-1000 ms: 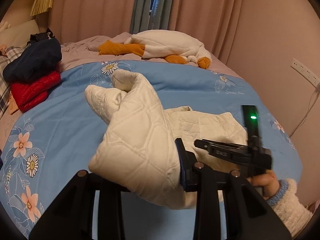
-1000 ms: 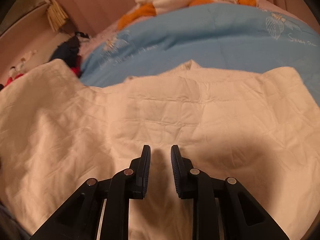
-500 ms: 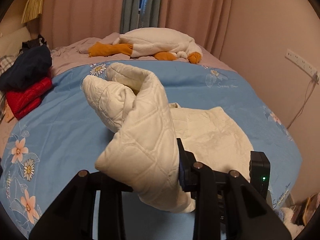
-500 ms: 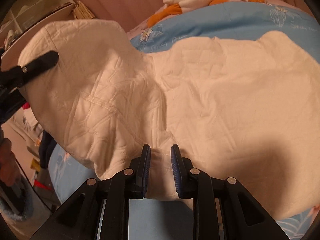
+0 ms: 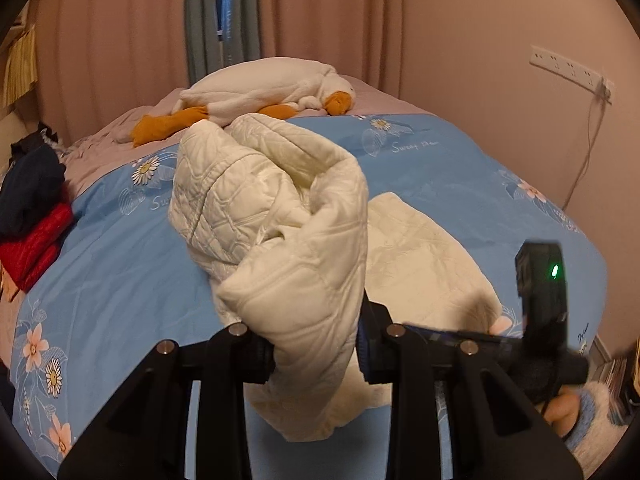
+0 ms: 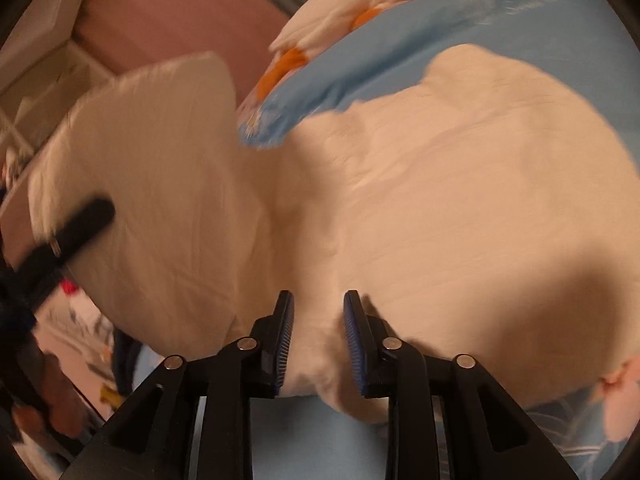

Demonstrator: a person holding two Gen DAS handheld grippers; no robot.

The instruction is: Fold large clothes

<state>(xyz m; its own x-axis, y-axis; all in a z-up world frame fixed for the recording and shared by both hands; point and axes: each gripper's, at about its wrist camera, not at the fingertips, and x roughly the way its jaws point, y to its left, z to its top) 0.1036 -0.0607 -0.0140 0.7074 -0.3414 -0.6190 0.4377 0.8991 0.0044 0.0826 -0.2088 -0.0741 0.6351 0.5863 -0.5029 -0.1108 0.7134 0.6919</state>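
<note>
A white quilted jacket (image 5: pixel 420 248) lies on the blue flowered duvet (image 5: pixel 440 168). My left gripper (image 5: pixel 316 344) is shut on a thick fold of it and holds that part up in a rolled bunch above the bed. In the right wrist view the jacket (image 6: pixel 460 184) fills most of the frame. My right gripper (image 6: pixel 318 340) has the jacket's near edge between its pads, and its jaws are opening while the cloth still fills the gap. The left gripper's finger (image 6: pixel 80 224) shows at the left on the raised fold. The right gripper's body (image 5: pixel 540 300) sits at the lower right.
A white and orange goose plush (image 5: pixel 260 88) lies at the far end of the bed. Folded dark blue and red clothes (image 5: pixel 32 216) are stacked at the left. A power strip (image 5: pixel 568 70) with a cable hangs on the right wall. A hand (image 5: pixel 560 412) holds the right gripper.
The raised fold in my left gripper has swung right, over the flat part of the jacket. My right gripper has shifted along the jacket's near edge and its pads stand slightly wider apart.
</note>
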